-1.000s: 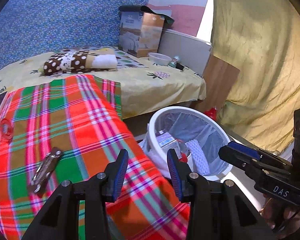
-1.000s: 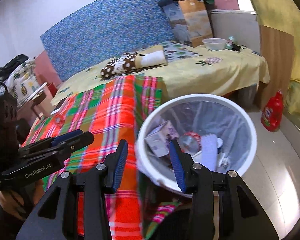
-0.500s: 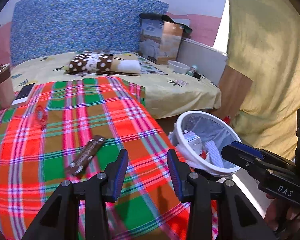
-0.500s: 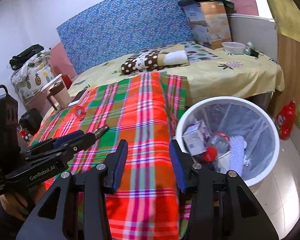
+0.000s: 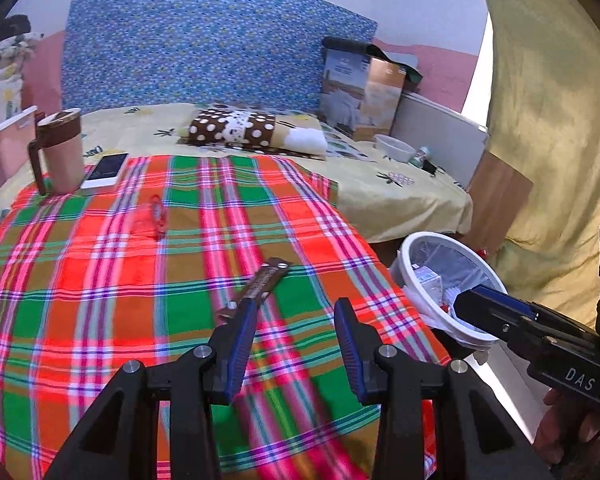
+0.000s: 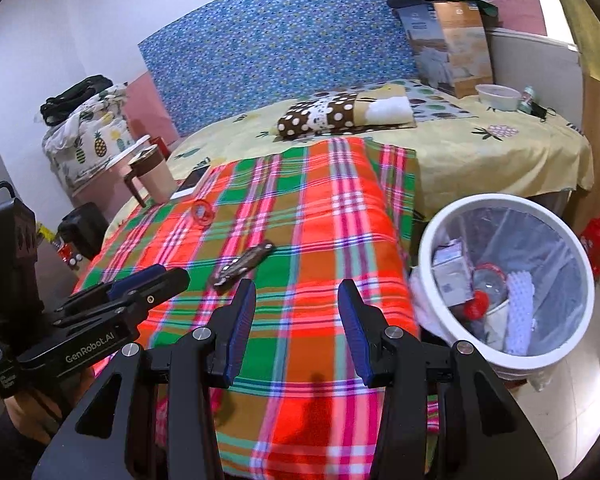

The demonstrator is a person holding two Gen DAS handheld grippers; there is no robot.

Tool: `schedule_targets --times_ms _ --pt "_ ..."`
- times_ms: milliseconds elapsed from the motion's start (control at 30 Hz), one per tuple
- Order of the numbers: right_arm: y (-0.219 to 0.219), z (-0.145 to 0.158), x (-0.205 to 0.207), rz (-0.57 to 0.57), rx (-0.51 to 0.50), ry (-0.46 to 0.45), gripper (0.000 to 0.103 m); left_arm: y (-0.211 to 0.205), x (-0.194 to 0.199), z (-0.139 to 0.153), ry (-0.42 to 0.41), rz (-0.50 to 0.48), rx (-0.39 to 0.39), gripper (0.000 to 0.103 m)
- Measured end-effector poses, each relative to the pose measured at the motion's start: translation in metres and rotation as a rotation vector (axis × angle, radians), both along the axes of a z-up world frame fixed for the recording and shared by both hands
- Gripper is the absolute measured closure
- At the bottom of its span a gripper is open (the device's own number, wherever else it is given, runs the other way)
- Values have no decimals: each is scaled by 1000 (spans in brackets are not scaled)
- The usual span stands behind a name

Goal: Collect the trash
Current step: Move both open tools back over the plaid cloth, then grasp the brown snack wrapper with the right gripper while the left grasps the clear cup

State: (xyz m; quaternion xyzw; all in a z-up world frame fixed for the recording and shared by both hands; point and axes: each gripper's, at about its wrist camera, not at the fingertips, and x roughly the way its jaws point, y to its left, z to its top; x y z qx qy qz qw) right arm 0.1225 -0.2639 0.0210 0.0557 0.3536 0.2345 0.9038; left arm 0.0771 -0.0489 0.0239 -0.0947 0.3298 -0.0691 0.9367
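- A brown wrapper (image 5: 256, 289) is seen lying flat on the plaid blanket (image 5: 100, 280), just ahead of the left claw (image 5: 296, 344), close to its left finger.
- Both claws are held partly open and empty.
- "GenRobot.AI" is read on the left claw in the right view; "DAS" on the right claw (image 6: 296, 328).
- A white bin (image 6: 568, 344) of rubbish is placed beside the bed.

Bright, fisheye-warped edges, slight motion blur

We read "DAS" on the side of the right claw (image 5: 496, 312) at the far right, and "GenRobot.AI" on the left claw (image 6: 156, 280) at the near left.
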Motion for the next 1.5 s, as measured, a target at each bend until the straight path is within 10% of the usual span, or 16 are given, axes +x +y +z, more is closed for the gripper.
schedule_targets --times_ms 1433,1500 --pt "129 -63 67 59 -141 218 58 130 18 -25 53 220 -24 63" --pt "130 -62 69 62 -166 206 71 129 21 -25 55 215 -23 63"
